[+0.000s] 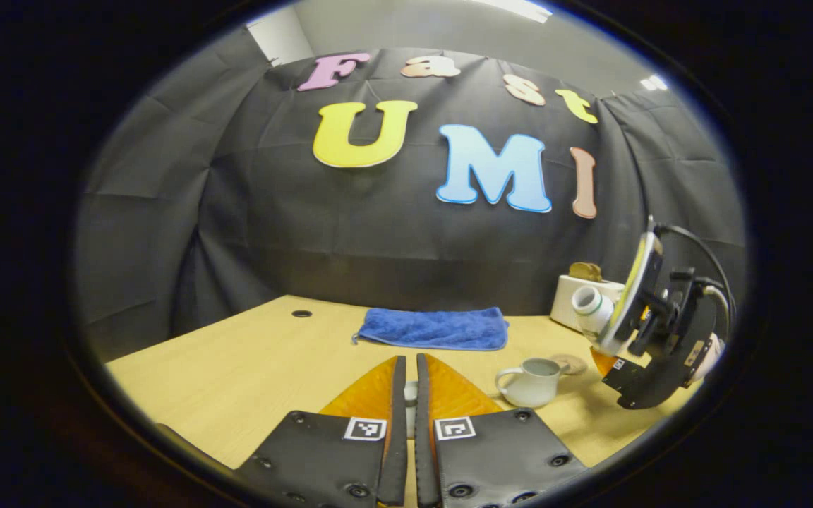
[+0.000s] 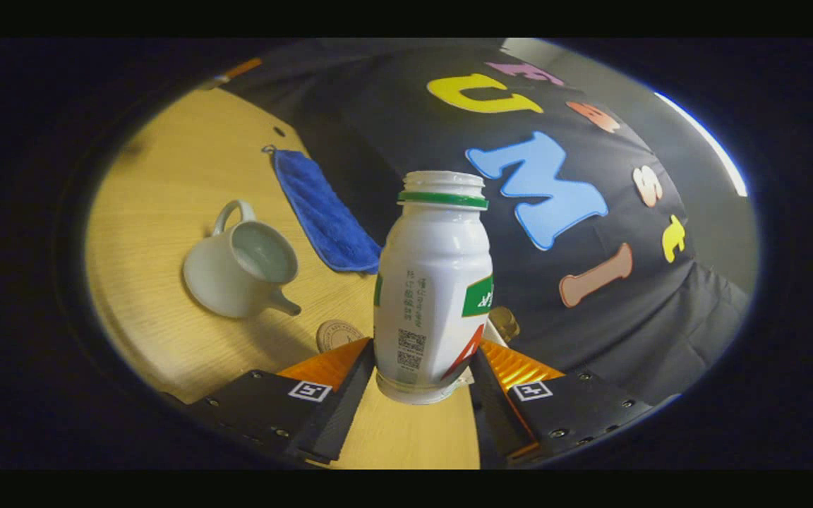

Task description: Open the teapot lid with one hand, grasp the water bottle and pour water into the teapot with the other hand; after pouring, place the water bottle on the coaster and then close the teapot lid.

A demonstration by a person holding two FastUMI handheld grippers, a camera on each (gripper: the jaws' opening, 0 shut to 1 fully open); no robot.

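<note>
Between the right gripper's [image 2: 422, 384] two fingers, in the right gripper view, stands a white water bottle [image 2: 433, 289] with a green ring under its uncapped mouth; both fingers press against its lower sides, clenched on it. Just behind the left finger a round coaster [image 2: 336, 334] peeks out on the pale wooden table [image 2: 159, 183]. Farther off to the left sits the white teapot [image 2: 241, 268], lid off, its inside showing, handle pointing away and spout toward the gripper. Beyond it a blue towel [image 2: 322, 212] lies near the table's far edge.

Seen from the left gripper view, the left gripper's [image 1: 406, 395] fingers are drawn nearly together, a small pale thing glimpsed in the narrow gap; whether they grip it cannot be told. Ahead and to the right rests the teapot [image 1: 530, 381], the coaster [image 1: 570, 363] just behind it. Right of those, the right gripper [image 1: 607, 331] holds the bottle [image 1: 593, 309] tilted above the table. Straight ahead, farther back, lies the blue towel [image 1: 433, 328], and a white box [image 1: 576, 296] sits at the far right.
</note>
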